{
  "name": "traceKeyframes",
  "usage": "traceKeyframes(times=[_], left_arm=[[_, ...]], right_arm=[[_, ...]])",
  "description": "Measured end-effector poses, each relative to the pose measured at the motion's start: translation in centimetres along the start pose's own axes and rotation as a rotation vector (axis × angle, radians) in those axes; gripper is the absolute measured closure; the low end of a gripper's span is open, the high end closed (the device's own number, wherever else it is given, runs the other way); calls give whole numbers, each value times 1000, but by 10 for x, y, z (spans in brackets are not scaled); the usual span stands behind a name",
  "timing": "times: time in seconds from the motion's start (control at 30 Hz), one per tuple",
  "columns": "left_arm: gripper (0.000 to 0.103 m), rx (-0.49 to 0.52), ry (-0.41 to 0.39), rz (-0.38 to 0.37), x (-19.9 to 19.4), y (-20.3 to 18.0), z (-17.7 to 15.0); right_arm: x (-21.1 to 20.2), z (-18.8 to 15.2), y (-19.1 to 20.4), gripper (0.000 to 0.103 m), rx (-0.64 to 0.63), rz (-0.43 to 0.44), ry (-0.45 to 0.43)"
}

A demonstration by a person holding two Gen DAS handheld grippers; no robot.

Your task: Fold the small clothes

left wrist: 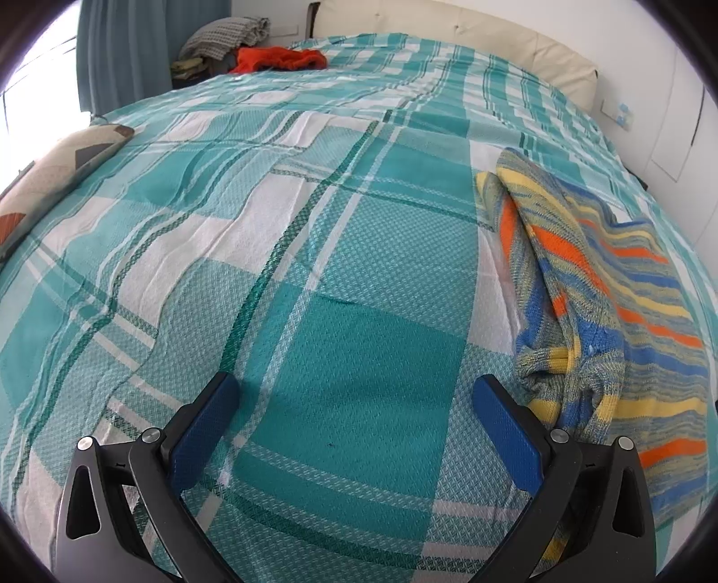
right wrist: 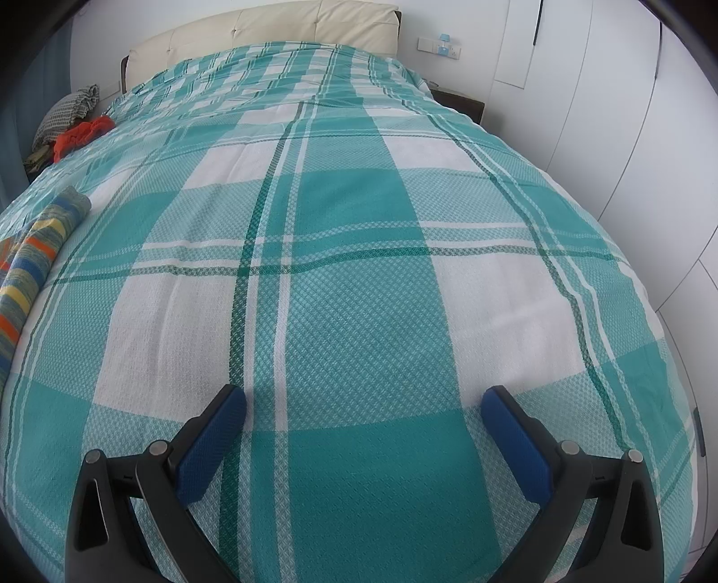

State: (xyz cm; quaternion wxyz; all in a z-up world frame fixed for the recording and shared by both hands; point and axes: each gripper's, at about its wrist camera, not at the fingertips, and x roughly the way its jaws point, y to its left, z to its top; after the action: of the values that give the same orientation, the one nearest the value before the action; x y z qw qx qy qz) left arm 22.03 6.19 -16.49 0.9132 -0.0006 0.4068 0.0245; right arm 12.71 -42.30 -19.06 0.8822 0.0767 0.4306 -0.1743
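Striped knit garment (left wrist: 601, 291) lies rumpled on the plaid bedspread (left wrist: 314, 251), just right of the left gripper (left wrist: 356, 394); both it and the right gripper (right wrist: 363, 403) gape, empty. Advisable: pinch one free edge, spread flat first.

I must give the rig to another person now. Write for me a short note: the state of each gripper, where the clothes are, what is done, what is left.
Left gripper: open, empty, over the plaid bedspread.
Right gripper: open, empty, over bare bedspread.
Striped knit garment: lies rumpled on the bed, just to the right of the left gripper, partly doubled over but not neatly folded.
Orange garment: bunched at the far left corner of the bed, beside a grey folded pile.
Done: no finished fold shows.
Left: flatten and fold the striped garment, then probably the orange one.
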Motion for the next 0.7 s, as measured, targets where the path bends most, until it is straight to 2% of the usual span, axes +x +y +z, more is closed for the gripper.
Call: traceKeyframes(times=[0.5, 0.57, 0.63, 0.7], left_arm=[[0, 1, -8, 0, -3, 3, 0], [0, 6, 15, 1, -2, 3, 3], [1, 35, 74, -9, -8, 2, 6], [1, 24, 106, -45, -25, 6, 3]], right_arm=[[0, 0, 0, 0, 0, 0, 0], [0, 0, 0, 0, 0, 1, 0], [0, 0, 0, 0, 0, 0, 0], [1, 1, 0, 0, 0, 1, 0]])
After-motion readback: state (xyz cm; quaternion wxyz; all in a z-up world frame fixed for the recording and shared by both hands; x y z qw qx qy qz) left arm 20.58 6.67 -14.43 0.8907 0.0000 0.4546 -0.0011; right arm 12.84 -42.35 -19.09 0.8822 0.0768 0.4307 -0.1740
